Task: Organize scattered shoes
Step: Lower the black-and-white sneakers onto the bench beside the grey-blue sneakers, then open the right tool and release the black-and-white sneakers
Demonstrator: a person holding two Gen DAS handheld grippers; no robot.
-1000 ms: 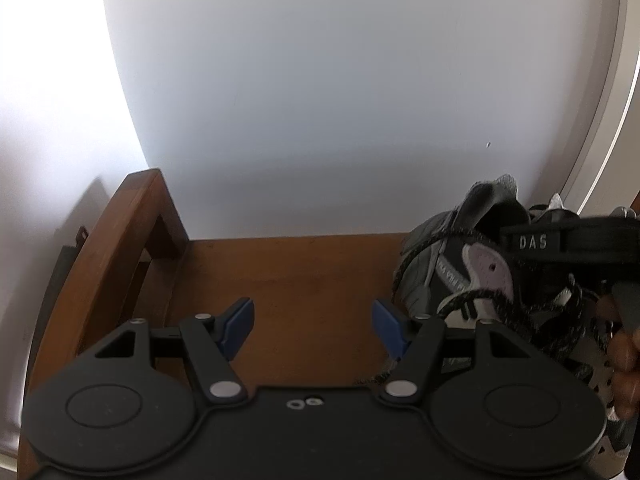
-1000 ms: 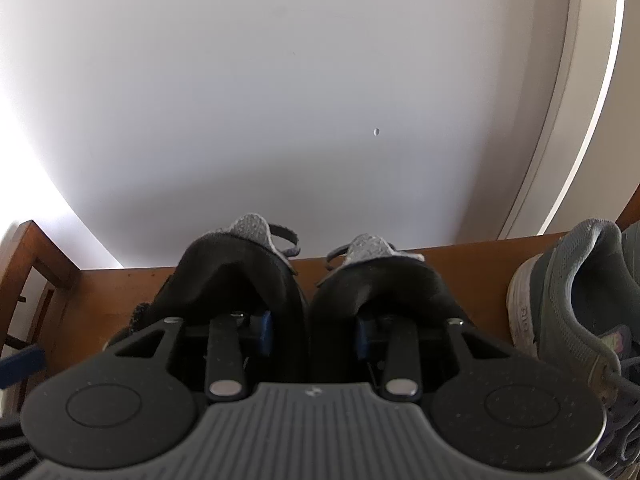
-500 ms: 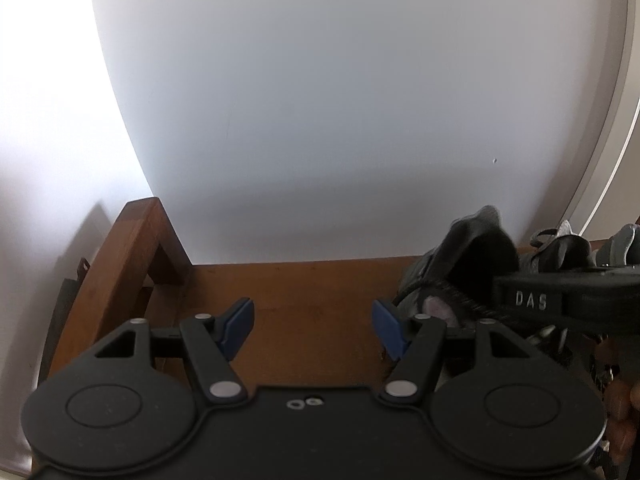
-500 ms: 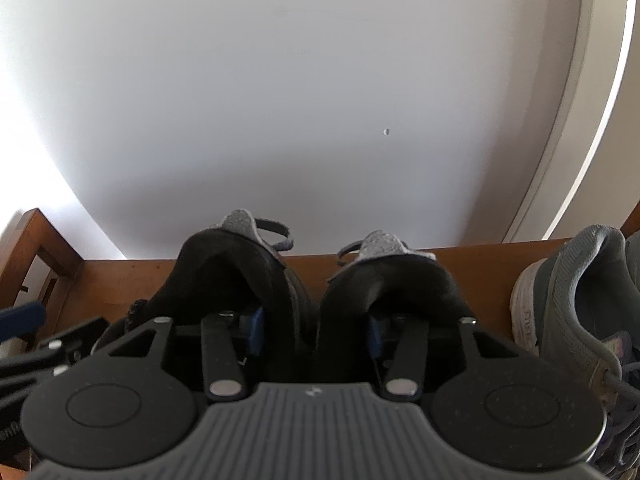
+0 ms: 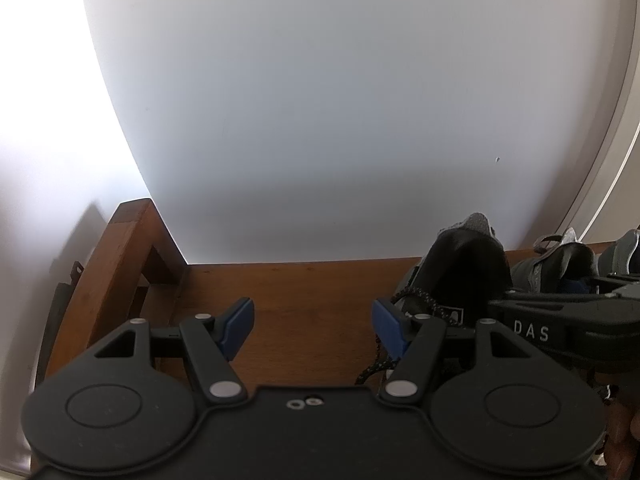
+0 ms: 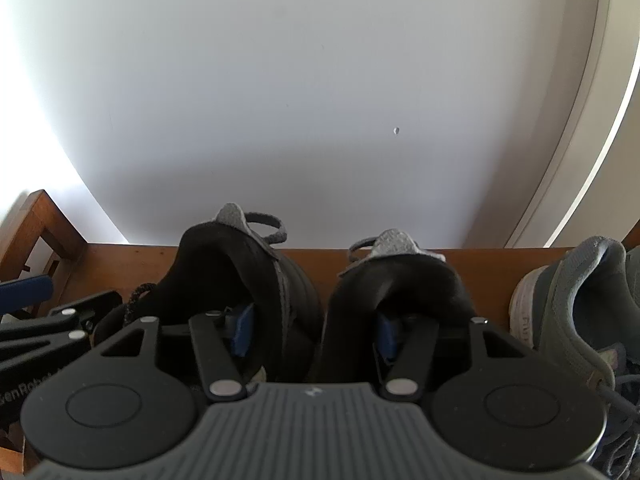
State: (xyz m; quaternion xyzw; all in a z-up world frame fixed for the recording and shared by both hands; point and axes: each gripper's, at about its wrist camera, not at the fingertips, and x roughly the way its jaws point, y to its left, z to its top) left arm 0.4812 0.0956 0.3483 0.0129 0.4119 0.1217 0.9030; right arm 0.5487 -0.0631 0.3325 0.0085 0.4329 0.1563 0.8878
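Two black shoes (image 6: 256, 280) stand side by side on the wooden shelf (image 5: 304, 292), heels toward you, against the white wall (image 6: 320, 100). Your right claw (image 6: 314, 330) has one blue finger (image 6: 242, 330) inside each shoe opening, spread apart and gripping the pair by the inner collars. Your left claw (image 5: 313, 320) is released and empty, over bare shelf just left of the pair. A grey sneaker (image 6: 576, 304) sits just right of the pair.
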